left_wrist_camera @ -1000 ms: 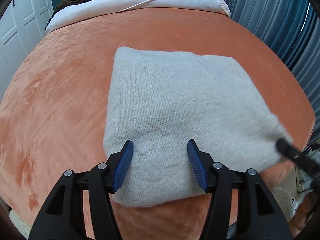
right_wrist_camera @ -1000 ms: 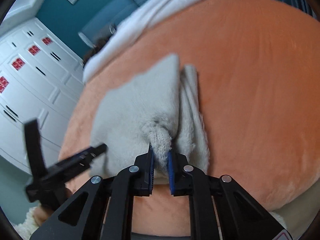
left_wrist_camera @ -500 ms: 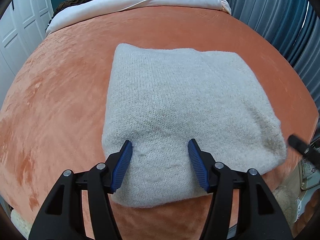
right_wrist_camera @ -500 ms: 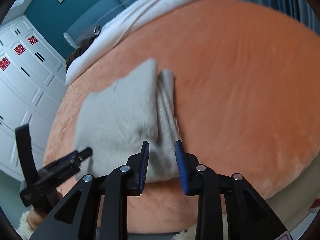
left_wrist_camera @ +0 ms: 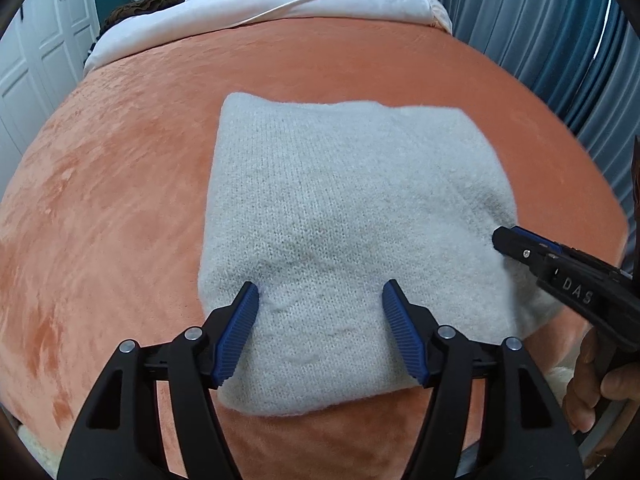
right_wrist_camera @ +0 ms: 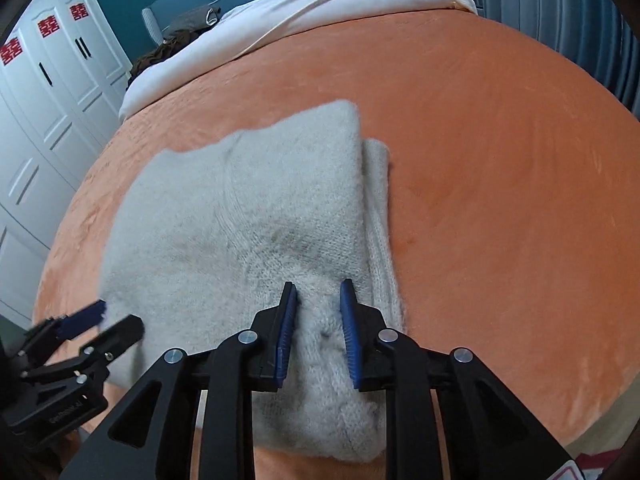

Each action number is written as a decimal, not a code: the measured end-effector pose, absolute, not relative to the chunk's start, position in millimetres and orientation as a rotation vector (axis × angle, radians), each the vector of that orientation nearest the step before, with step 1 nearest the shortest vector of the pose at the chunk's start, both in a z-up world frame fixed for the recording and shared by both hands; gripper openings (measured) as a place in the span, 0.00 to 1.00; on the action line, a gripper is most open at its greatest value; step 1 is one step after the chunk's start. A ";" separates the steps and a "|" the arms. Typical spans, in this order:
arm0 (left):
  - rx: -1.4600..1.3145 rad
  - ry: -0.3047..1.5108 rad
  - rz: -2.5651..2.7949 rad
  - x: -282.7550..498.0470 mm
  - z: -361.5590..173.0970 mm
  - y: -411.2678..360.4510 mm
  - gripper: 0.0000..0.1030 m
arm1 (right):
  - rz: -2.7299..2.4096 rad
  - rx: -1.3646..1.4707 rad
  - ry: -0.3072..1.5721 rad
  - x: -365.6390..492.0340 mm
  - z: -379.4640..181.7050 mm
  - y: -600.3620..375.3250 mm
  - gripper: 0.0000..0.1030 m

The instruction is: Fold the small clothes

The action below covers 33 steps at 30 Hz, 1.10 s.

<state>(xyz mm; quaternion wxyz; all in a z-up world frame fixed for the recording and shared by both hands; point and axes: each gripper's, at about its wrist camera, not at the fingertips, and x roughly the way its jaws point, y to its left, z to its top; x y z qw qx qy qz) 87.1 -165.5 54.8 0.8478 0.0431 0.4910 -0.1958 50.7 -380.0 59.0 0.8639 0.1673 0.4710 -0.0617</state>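
Observation:
A folded light grey knit sweater [left_wrist_camera: 340, 208] lies flat on the orange bed cover [left_wrist_camera: 120, 160]. My left gripper [left_wrist_camera: 320, 300] hovers over its near edge. The blue pads stand wide apart and are still opening, resting on the knit without pinching it. My right gripper [right_wrist_camera: 318, 308] is over the near right corner of the sweater [right_wrist_camera: 240, 220]. Its jaws are closing, with a ridge of knit between the pads and no firm pinch visible. The right gripper [left_wrist_camera: 504, 240] also shows at the sweater's right edge in the left wrist view. At lower left of the right wrist view is the left gripper [right_wrist_camera: 108, 320].
A white duvet [left_wrist_camera: 280, 0] and dark clothes lie at the head of the bed. White wardrobe doors [right_wrist_camera: 40, 120] stand on the left, blue curtains [left_wrist_camera: 540, 40] on the right. A person's hand [left_wrist_camera: 600, 380] holds the right gripper. The bed's near edge drops off just below the sweater.
The right gripper let go of the bunched corner, opened, then shifted back over the sweater's near right corner and narrowed. The corner now lies flat. The left jaws widened slightly.

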 end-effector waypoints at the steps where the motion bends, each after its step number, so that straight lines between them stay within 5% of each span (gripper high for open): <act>1: 0.043 1.027 -0.431 88.0 60.8 -158.3 0.61 | -0.124 0.363 0.966 48.7 68.3 -382.4 0.21; 8: -0.057 1.039 -0.408 131.4 72.1 -151.0 0.64 | -0.093 0.458 0.951 102.6 77.2 -404.9 0.32; 11: -0.029 1.088 -0.388 152.9 57.9 -159.6 0.64 | -0.106 0.506 1.014 127.3 54.4 -411.3 0.00; 15: 0.033 1.088 -0.358 158.9 41.6 -165.9 0.77 | -0.144 0.470 1.031 133.4 34.3 -416.0 0.00; 19: 0.014 1.095 -0.348 158.3 40.1 -161.4 0.79 | -0.111 0.489 1.015 124.5 41.8 -416.9 0.01; 20: -0.007 1.104 -0.353 157.5 42.6 -157.7 0.79 | -0.108 0.519 0.995 118.6 51.0 -416.3 0.09; 23: -0.054 1.130 -0.350 152.1 48.3 -147.0 0.80 | -0.112 0.542 0.940 91.9 69.5 -413.0 0.55; 33: -0.113 1.228 -0.319 132.5 29.2 -138.1 0.88 | -0.137 0.630 1.017 50.2 29.4 -396.6 0.67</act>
